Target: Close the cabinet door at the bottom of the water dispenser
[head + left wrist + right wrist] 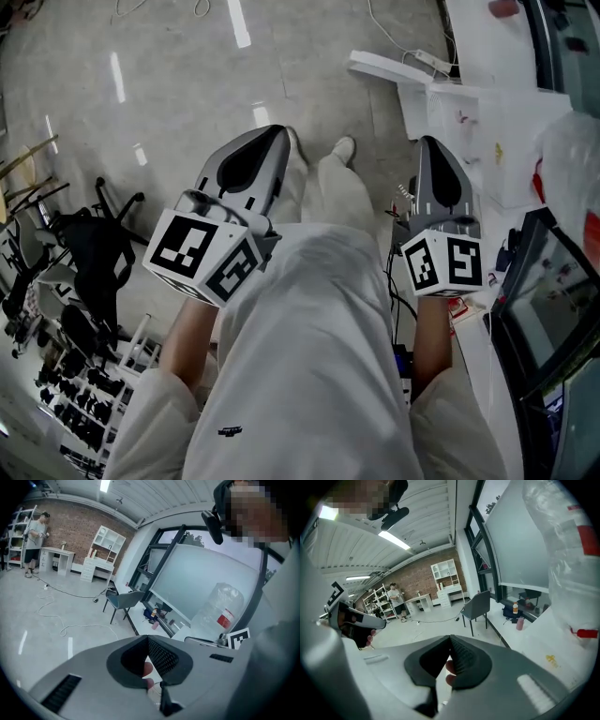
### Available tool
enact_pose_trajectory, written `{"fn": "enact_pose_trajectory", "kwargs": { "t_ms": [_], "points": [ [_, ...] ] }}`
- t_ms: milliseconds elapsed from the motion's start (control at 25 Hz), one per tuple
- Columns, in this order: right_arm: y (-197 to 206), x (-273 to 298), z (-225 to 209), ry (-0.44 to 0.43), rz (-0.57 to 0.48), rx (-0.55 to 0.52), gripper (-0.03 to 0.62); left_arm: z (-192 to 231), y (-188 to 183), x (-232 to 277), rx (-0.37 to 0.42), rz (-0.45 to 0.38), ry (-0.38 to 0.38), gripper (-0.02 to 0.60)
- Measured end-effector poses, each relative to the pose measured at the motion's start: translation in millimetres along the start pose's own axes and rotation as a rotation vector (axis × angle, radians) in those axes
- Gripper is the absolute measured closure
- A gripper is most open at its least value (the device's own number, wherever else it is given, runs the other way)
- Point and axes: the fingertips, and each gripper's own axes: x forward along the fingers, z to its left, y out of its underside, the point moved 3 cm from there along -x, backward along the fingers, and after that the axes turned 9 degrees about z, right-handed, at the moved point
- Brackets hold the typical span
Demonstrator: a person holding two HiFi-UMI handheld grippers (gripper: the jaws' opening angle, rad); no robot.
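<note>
Over a grey floor point(169, 56), the left gripper point(278, 133) and right gripper point(433, 142) are held closed and empty, presumably for pushing at the water dispenser point(487, 131).

Bright light; floor point(187, 56) glare streaks; fisheye-warped edges.

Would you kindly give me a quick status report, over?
Left grey gripper shut, empty. Right grey gripper shut, empty. White plastic water dispenser at right, untouched; its bottom door unclear.
</note>
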Motion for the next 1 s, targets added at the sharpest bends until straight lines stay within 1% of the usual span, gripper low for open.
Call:
{"fn": "enact_pose_trajectory", "kwargs": {
  "t_ms": [200,520,680,800,880,1000],
  "points": [
    [14,28,-6,-0.015,0.033,0.005,0.584,15,15,21,-0.040,0.020,-0.006,0.575],
    [39,72,-15,-0.047,0.085,-0.029,0.584,38,36,58,-0.037,0.068,-0.022,0.575],
    [49,93,-26,-0.043,0.101,-0.033,0.583,48,41,78,-0.043,0.082,-0.021,0.574],
    [63,111,-34,-0.042,0.131,-0.025,0.582,56,46,93,-0.053,0.091,-0.019,0.575],
    [72,124,-40,-0.049,0.146,-0.014,0.554,62,51,105,-0.062,0.105,-0.020,0.575],
    [81,146,-49,-0.055,0.155,-0.014,0.554,73,56,129,-0.065,0.120,-0.026,0.574]
  ]
}}
